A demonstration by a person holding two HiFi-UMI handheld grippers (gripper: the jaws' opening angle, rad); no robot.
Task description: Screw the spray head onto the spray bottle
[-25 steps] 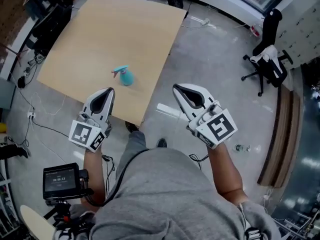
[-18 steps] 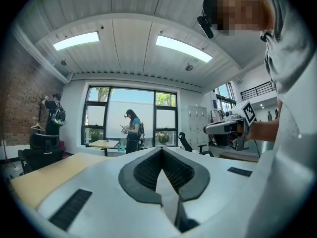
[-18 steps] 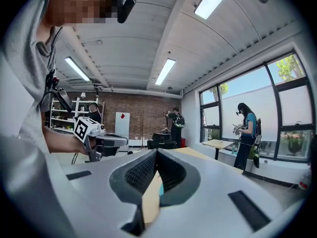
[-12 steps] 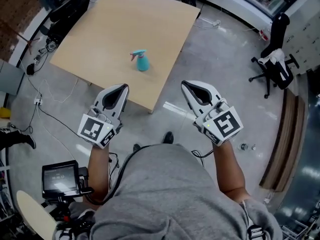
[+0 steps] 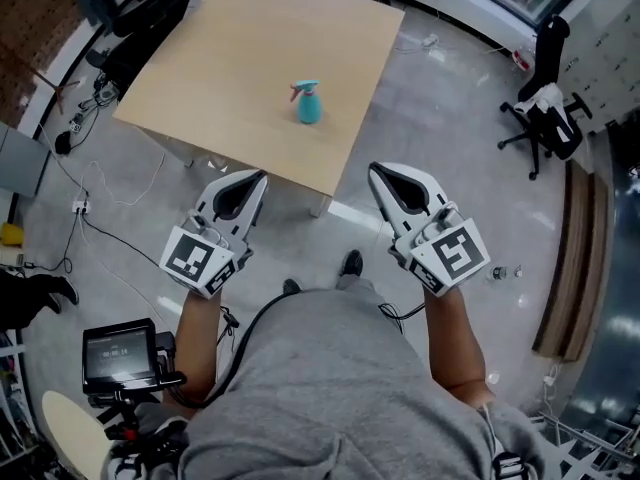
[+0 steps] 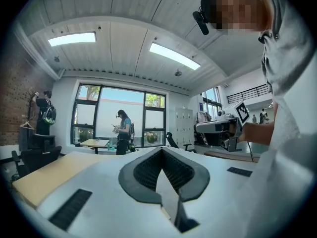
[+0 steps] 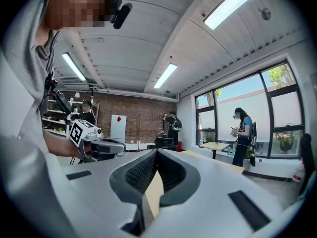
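A teal spray bottle (image 5: 307, 105) with a pink-red spray head on top stands alone on the light wooden table (image 5: 230, 68), near its right edge. Both grippers hang over the floor, short of the table's near edge and well apart from the bottle. My left gripper (image 5: 255, 179) is shut with nothing in it. My right gripper (image 5: 379, 173) is shut and empty too. In the left gripper view the jaws (image 6: 161, 151) meet and point level across the room. The right gripper view shows its jaws (image 7: 155, 152) pressed together the same way. Neither gripper view shows the bottle.
An office chair (image 5: 545, 118) stands at the far right. A small screen on a stand (image 5: 120, 356) is beside my left arm, and cables (image 5: 95, 223) trail on the floor at left. A small bottle (image 5: 499, 271) lies on the floor. A person (image 6: 122, 132) stands by the windows.
In the head view the table and bottle have drifted up and to the right. The left gripper, earlier over the table's edge, is now over the floor. Both grippers stayed shut.
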